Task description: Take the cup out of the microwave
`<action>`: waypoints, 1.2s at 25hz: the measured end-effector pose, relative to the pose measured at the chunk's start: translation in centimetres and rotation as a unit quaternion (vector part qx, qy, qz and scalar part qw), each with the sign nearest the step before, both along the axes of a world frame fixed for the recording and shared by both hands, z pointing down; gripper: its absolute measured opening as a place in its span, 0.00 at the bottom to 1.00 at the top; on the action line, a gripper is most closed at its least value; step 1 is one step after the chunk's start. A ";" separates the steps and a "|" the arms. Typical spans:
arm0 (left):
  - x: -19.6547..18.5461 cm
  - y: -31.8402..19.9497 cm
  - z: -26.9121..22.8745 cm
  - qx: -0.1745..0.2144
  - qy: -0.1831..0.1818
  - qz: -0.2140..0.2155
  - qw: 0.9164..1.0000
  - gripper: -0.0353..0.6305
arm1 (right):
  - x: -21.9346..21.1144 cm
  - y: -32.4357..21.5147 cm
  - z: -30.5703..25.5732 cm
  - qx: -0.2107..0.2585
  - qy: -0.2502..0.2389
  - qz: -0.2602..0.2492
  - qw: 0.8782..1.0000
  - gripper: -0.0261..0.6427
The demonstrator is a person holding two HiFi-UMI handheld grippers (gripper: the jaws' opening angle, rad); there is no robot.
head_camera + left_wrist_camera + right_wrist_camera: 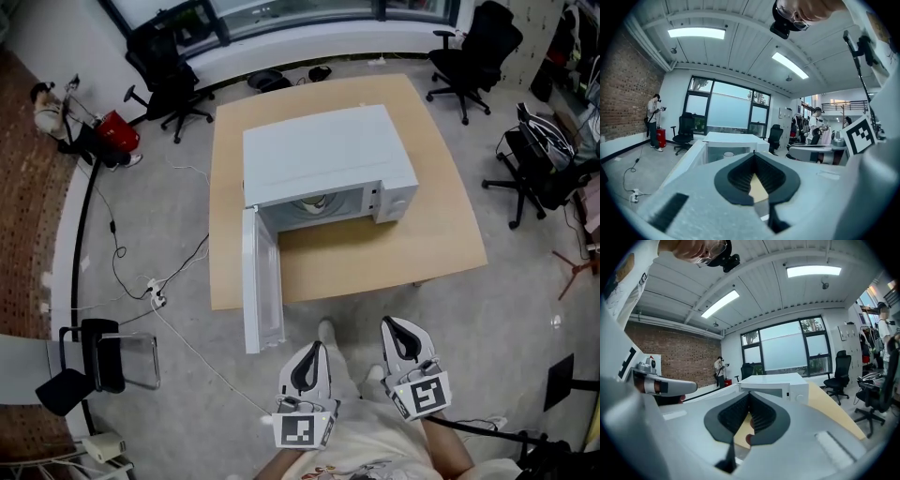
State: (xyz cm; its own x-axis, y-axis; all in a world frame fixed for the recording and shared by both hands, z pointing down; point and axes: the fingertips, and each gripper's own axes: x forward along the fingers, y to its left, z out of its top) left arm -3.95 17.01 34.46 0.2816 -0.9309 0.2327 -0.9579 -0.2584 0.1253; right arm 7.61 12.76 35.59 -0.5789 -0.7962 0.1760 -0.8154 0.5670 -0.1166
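A white microwave [328, 159] stands on a wooden table [441, 234], and its door [261, 281] hangs open toward me at the left. Inside the cavity a pale cup [316, 202] shows; from the left gripper view the cup [728, 154] is small and far off. My left gripper [319, 345] is shut and empty, short of the table's near edge and right of the open door. My right gripper [394, 323] is beside it, also shut with nothing held. Both point toward the microwave [780, 380]. In the gripper views, the left gripper [753, 153] and the right gripper [750, 393] have their jaw tips together.
Black office chairs [173, 80] [473, 47] stand round the table's far side. Cables and a power strip [155, 292] lie on the floor at the left, near a folding chair [103, 361]. A person [653, 119] stands by the brick wall.
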 end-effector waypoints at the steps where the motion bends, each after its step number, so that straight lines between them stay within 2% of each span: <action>1: -0.6 -1.4 0.0 0.003 0.000 0.007 1.000 0.06 | -0.5 -1.2 0.2 0.003 0.003 0.008 1.000 0.05; 4: -2.4 -5.3 0.4 0.007 0.001 0.023 1.000 0.06 | -2.3 -4.9 0.8 0.010 0.015 0.028 0.999 0.05; 7: -3.4 -8.9 0.2 0.015 0.034 0.022 0.999 0.06 | -3.6 -8.4 0.6 0.014 0.024 0.041 0.999 0.05; 10: -3.8 -11.5 0.5 0.008 0.044 0.020 0.999 0.06 | -4.2 -10.9 0.6 0.010 0.023 0.048 0.999 0.05; 16: -3.6 -15.1 1.9 -0.005 0.041 -0.003 0.999 0.06 | -4.8 -14.1 2.3 -0.006 0.029 0.027 0.999 0.05; 20: -3.6 -16.7 2.9 0.005 0.015 -0.027 1.000 0.06 | -4.9 -15.2 2.9 -0.013 0.028 0.010 0.999 0.05; 21: -3.5 -17.2 3.4 0.007 0.011 -0.030 0.999 0.16 | -4.8 -15.5 3.2 -0.012 0.027 0.009 1.000 0.05; 24: -3.7 -19.0 4.8 0.012 0.001 -0.035 0.999 0.32 | -4.6 -16.7 4.4 -0.007 0.019 0.014 1.000 0.05; 30: -4.3 -22.6 7.8 0.013 -0.016 -0.063 0.998 0.46 | -5.1 -18.8 7.5 -0.018 0.018 -0.010 1.000 0.05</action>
State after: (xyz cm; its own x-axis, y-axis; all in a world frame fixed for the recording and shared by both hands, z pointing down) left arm -8.22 -5.62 42.25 0.1539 -0.9645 0.2144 -0.9865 -0.1378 0.0883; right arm 2.52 -6.02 43.05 -0.5879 -0.7770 0.2249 -0.8075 0.5800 -0.1071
